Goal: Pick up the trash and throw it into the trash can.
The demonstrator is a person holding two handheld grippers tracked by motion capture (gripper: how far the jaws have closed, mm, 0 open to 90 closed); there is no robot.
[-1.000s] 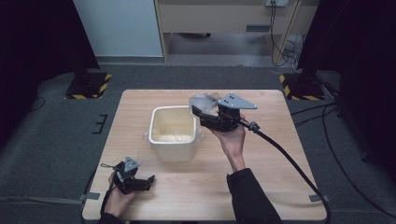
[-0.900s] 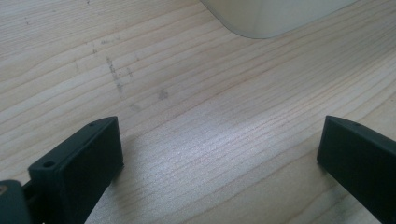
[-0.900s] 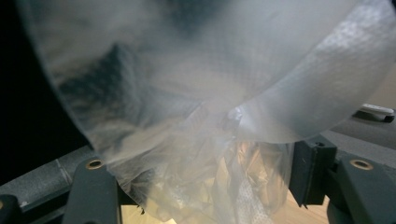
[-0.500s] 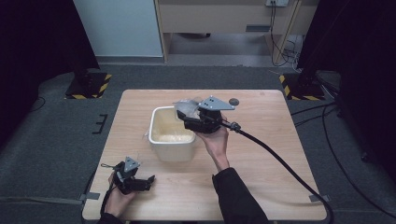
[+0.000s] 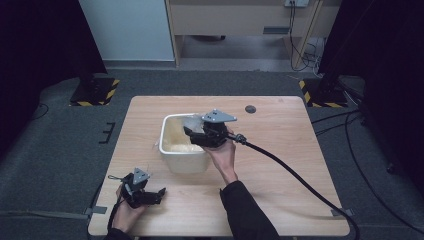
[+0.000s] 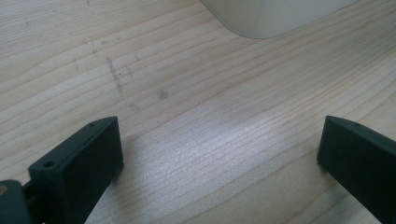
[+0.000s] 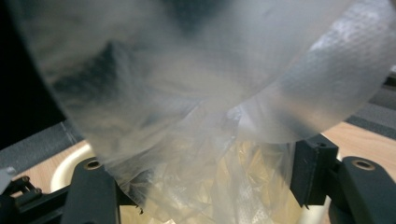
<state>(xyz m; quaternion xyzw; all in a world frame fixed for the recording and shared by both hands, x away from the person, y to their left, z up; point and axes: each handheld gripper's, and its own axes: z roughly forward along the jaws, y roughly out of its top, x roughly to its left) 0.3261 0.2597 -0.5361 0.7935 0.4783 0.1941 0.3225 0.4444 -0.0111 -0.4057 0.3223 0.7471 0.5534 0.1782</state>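
The wooden table (image 5: 280, 150) holds a cream tub (image 5: 182, 150) near its centre. The right gripper (image 5: 192, 134) sits over the tub's 3 o'clock rim w/ its jaws pointing toward 9 o'clock. In the right gripper view the jaws pinch a clear plastic bag (image 7: 201, 107) that bulges up betw. them, and the tub shows below. The left gripper (image 5: 159, 194) rests on the table at approx. 7 o'clock from the tub, well apart from it, held by the left hand (image 5: 127, 212). In the left gripper view the jaws are spread wide over bare wood, w/ a corner of the tub at 12 o'clock. A small dark disc (image 5: 250, 109) lies near the far edge.
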